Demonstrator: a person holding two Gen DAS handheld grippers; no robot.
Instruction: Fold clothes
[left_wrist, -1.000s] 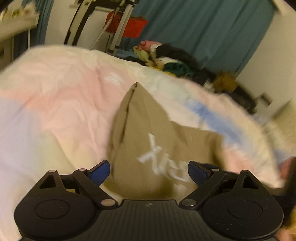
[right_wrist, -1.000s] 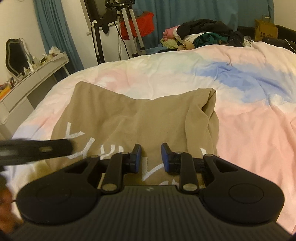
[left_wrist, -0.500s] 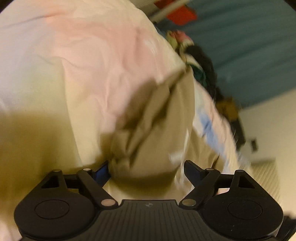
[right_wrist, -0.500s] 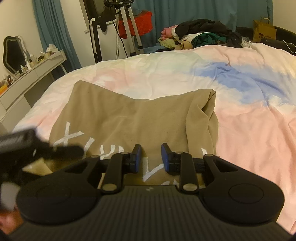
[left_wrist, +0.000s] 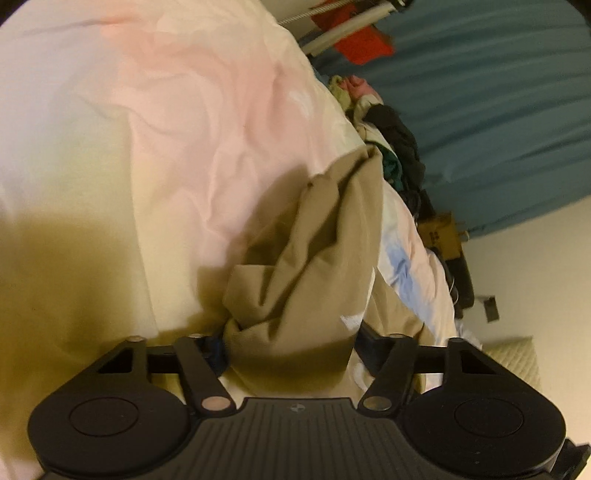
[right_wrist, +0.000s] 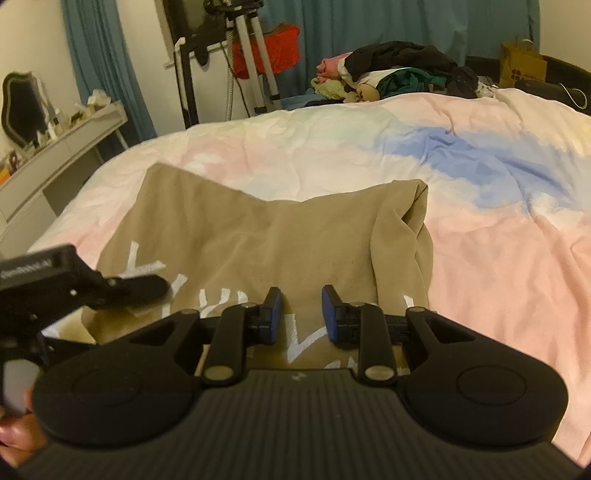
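Observation:
A tan shirt (right_wrist: 258, 236) with white lettering lies spread on the pastel duvet (right_wrist: 480, 240), its right side folded in on itself. My right gripper (right_wrist: 302, 314) hovers low over the shirt's near edge, open by a narrow gap with nothing gripped. In the left wrist view, which is rolled sideways, my left gripper (left_wrist: 291, 343) is open wide, and a bunched corner of the shirt (left_wrist: 314, 258) sits between its fingers. From the right wrist view, the left gripper's finger (right_wrist: 140, 286) lies over the shirt's near-left corner, which is lifted and creased.
A pile of clothes (right_wrist: 399, 70) lies at the far side of the bed, next to a paper bag (right_wrist: 522, 62). A tripod (right_wrist: 251, 55) stands behind the bed. A white dresser (right_wrist: 62, 147) with a mirror is at the left. A hand (right_wrist: 11, 435) shows at the lower left.
My left gripper rolled sideways and pushed into the shirt's near-left corner, and the cloth has bunched up between its fingers. The right gripper has held still.

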